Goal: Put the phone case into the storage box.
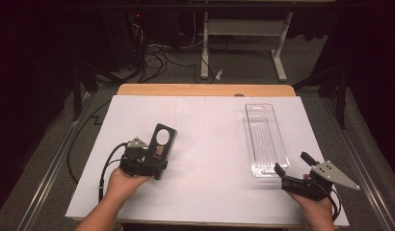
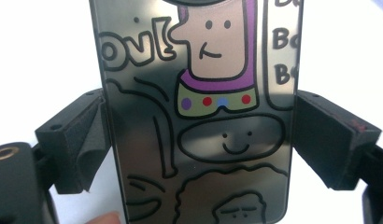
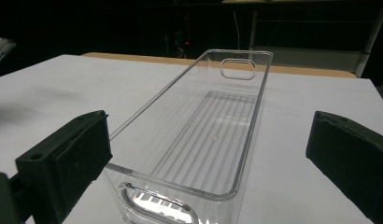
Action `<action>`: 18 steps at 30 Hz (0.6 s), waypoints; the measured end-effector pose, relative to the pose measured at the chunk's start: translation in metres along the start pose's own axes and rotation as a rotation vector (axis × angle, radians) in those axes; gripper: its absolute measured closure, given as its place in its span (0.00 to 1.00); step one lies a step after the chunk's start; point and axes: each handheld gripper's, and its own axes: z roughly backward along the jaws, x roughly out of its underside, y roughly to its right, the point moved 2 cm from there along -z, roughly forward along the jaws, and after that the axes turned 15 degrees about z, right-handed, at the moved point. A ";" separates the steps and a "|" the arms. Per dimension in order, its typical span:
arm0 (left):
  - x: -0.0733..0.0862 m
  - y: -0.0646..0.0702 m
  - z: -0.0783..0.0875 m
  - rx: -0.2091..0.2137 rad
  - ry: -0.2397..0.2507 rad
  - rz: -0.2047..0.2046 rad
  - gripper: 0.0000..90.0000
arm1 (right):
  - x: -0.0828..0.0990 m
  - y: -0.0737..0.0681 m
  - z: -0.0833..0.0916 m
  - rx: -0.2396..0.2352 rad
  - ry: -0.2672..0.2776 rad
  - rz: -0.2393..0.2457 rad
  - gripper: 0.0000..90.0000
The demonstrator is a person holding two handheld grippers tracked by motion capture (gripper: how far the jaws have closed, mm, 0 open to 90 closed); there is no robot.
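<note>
My left gripper (image 1: 154,161) is clamped on a glossy phone case (image 1: 162,142), dark with cartoon drawings and a round hole near its top, held tilted above the white board (image 1: 205,125) at lower left of the high view. My right gripper (image 1: 293,167), jaws wide apart, sits at the near end of a long clear ribbed plastic bin (image 1: 264,139) at right.

In the left gripper view, the phone case (image 2: 199,116) carried cartoon lettering: outlined letters that read roughly "ovl" stood at its upper left, and a panel on its right edge showed 3 cut-off word beginnings, "B", "Bo", "B". The rest was drawings, not legible text.
</note>
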 end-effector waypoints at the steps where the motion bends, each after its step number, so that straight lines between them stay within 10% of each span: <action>1: 0.000 -0.001 0.001 -0.003 0.016 -0.002 0.14 | 0.000 0.000 0.000 0.000 -0.001 0.001 0.00; 18: 0.013 -0.005 -0.001 0.017 0.137 -0.048 0.14 | 0.001 -0.001 -0.001 0.003 -0.008 0.011 0.00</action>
